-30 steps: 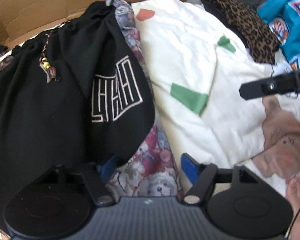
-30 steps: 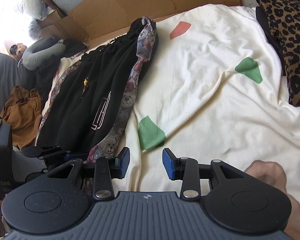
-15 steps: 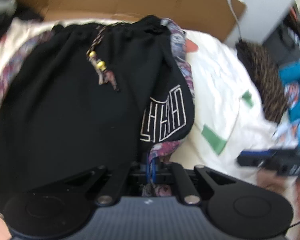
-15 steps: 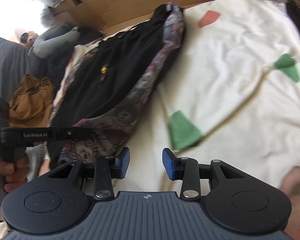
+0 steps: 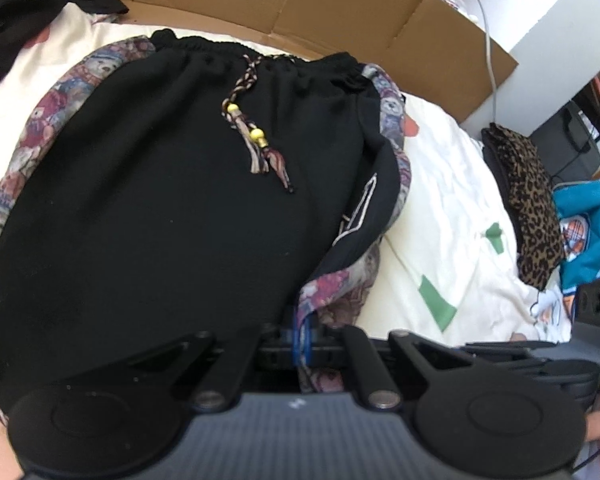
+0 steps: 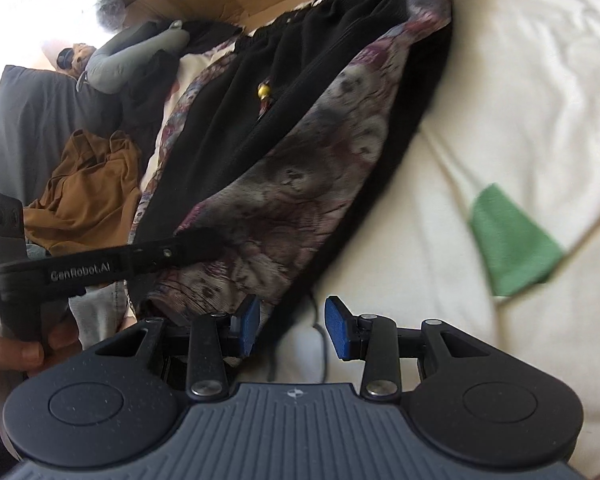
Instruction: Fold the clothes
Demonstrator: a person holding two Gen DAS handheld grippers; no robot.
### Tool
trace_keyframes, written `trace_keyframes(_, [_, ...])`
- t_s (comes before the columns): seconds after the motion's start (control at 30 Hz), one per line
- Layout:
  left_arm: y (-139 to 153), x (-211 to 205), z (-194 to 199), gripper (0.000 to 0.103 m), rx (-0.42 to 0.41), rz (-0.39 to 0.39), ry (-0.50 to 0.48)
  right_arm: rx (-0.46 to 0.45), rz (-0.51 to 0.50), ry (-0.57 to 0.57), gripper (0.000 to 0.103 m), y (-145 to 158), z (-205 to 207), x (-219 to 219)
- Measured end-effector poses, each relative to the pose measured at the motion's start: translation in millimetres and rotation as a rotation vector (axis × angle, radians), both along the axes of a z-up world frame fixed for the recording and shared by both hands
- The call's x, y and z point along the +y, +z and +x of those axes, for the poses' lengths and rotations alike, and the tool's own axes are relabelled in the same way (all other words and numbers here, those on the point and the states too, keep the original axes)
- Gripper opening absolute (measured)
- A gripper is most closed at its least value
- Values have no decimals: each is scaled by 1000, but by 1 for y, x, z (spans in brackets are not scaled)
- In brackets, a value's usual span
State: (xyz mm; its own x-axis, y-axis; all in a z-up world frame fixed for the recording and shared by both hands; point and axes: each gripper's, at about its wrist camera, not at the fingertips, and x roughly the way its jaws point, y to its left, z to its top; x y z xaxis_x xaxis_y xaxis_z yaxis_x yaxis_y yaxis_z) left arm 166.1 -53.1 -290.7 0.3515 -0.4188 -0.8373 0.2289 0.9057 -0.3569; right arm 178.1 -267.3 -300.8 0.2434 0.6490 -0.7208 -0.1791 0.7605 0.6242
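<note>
Black shorts (image 5: 160,208) with teddy-bear print side panels and a beaded drawstring (image 5: 256,136) lie on a white bedsheet (image 5: 452,200). My left gripper (image 5: 304,340) is shut on the printed hem of the right leg, which is folded up and over. In the right wrist view the left gripper's fingers (image 6: 196,242) pinch the printed fabric (image 6: 300,184). My right gripper (image 6: 294,330) stands open low over the sheet. The shorts' black edge hangs beside its left pad (image 6: 250,326), and nothing is pressed between the pads.
Flattened cardboard (image 5: 300,8) stands behind the bed. A leopard-print cloth (image 5: 532,208) and a teal jersey (image 5: 588,232) lie to the right. A brown garment (image 6: 84,184) and a grey neck pillow (image 6: 132,56) lie to the left. A hand (image 6: 16,356) holds the left gripper.
My left gripper went from open to shut on the shorts' printed hem and carried it leftwards over the shorts. The right gripper moved left to the hem, still open.
</note>
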Motion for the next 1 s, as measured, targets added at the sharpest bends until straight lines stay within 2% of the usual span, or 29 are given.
trace_keyframes(0.1, [1,2,-3,10,0,10,-13,33,1,-6,44,-8,3,11])
trace_keyframes(0.23, [1,8,-6,10,4,-2,-10,66,-7,-2,44,-20,5,23])
trace_keyframes(0.4, [1,12,-11,10,2,4,-17,59,0,-8,42,-23,5,28])
trace_keyframes(0.43, [0,12,-12,10,6,5,-17,66,5,-14,29,-25,6,28])
trace_keyframes(0.47, [-1,12,-12,10,10,7,-17,84,16,-26,23,-27,7,27])
trace_keyframes(0.53, [-1,12,-13,10,15,6,-19,108,36,-45,2,-31,7,23])
trace_keyframes(0.83, [0,4,-12,11,14,18,-24,99,29,-74,0,-16,-6,-14])
trace_keyframes(1.0, [2,-13,-10,28,8,6,-42,97,7,-116,0,-6,-13,-51])
